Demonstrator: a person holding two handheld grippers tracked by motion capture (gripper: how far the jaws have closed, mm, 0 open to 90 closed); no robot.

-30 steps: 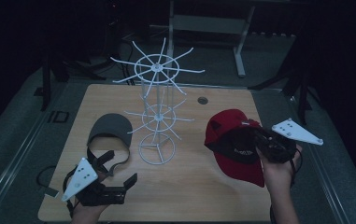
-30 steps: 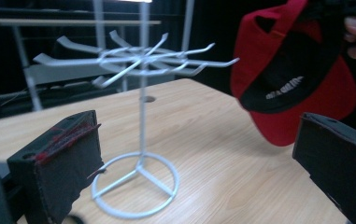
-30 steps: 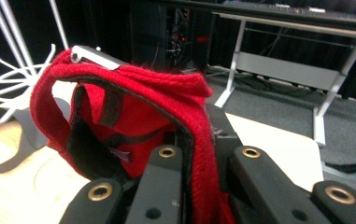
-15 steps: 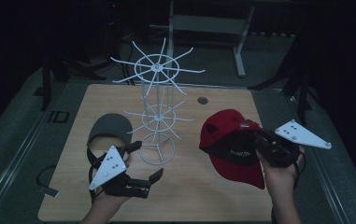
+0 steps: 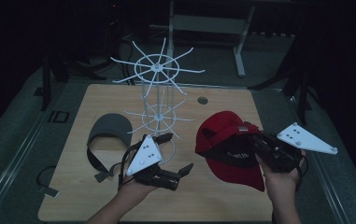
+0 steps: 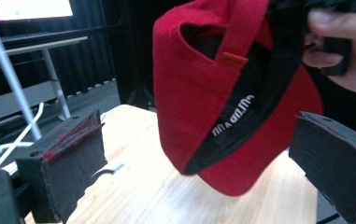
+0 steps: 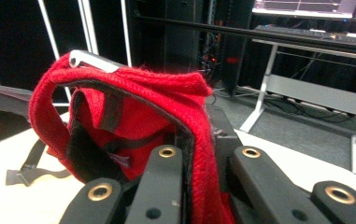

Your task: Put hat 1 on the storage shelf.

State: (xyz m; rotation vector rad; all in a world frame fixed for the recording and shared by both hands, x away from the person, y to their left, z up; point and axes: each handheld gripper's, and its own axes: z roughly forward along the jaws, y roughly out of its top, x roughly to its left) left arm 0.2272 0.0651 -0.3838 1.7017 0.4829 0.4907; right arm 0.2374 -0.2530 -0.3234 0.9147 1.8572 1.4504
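Standing between grey visor [image 5: 110, 128] and red cap [image 5: 229, 149]: white wire rack [image 5: 158, 112].

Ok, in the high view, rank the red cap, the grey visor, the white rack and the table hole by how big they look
1. white rack
2. red cap, though lifted nearer the camera, so unsure
3. grey visor
4. table hole, clearly smallest

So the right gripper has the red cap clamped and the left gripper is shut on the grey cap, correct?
Not quite. The right gripper does clamp the red cap, but the left gripper is open and empty; the high view shows the grey cap lying apart on the table.
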